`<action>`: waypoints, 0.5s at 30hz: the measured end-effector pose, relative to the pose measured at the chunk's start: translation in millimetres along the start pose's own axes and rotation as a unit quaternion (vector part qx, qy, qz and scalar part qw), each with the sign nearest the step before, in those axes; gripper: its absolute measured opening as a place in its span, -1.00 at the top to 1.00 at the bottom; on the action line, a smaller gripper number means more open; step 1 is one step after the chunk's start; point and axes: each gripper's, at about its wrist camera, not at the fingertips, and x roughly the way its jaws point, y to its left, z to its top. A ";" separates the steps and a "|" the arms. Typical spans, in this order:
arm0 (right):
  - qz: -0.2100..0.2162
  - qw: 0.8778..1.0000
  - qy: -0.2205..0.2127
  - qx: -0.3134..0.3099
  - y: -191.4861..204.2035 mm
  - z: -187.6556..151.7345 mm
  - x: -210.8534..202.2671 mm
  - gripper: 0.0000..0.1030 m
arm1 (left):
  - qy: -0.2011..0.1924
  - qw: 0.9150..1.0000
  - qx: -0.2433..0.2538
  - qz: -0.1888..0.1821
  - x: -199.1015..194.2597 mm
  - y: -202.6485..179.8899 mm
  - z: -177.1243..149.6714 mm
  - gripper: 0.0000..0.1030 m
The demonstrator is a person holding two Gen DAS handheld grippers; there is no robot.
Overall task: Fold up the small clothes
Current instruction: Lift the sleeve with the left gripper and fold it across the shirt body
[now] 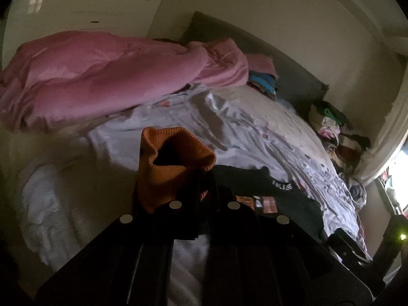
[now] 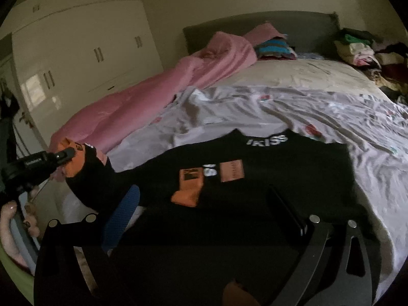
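Observation:
A small black sweater (image 2: 280,168) with orange patches and white "KISS" lettering lies flat on the bed. My left gripper (image 1: 201,186) is shut on its orange ribbed sleeve cuff (image 1: 176,153) and holds the sleeve lifted at the sweater's left side. In the right wrist view the left gripper (image 2: 68,154) shows at the left with the raised black sleeve (image 2: 89,178). My right gripper (image 2: 211,214) is open, its blue-padded finger (image 2: 122,216) and dark finger (image 2: 288,209) spread over the sweater's lower part. The body of the sweater also shows in the left wrist view (image 1: 280,191).
A wrinkled pale floral sheet (image 2: 306,112) covers the bed. A pink blanket (image 2: 153,91) lies along the left side. Folded clothes (image 2: 275,46) sit near the grey headboard (image 2: 306,25). A clothes pile (image 2: 369,51) is at the far right. White wardrobes (image 2: 76,51) stand at the left.

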 end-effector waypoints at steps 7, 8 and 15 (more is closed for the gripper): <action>-0.009 0.999 -0.017 0.047 -40.5 -1.3 -17.1 -0.91 | 0.007 1.000 0.025 -0.010 2.4 -38.3 7.3 1.00; -0.009 0.998 -0.019 0.051 -45.0 -1.5 -19.2 -0.91 | 0.008 1.000 0.027 -0.012 2.8 -43.6 7.4 1.00; -0.019 0.995 -0.037 0.093 -76.2 -3.6 -34.7 -0.91 | 0.016 0.998 0.043 -0.034 9.5 -82.7 13.5 1.00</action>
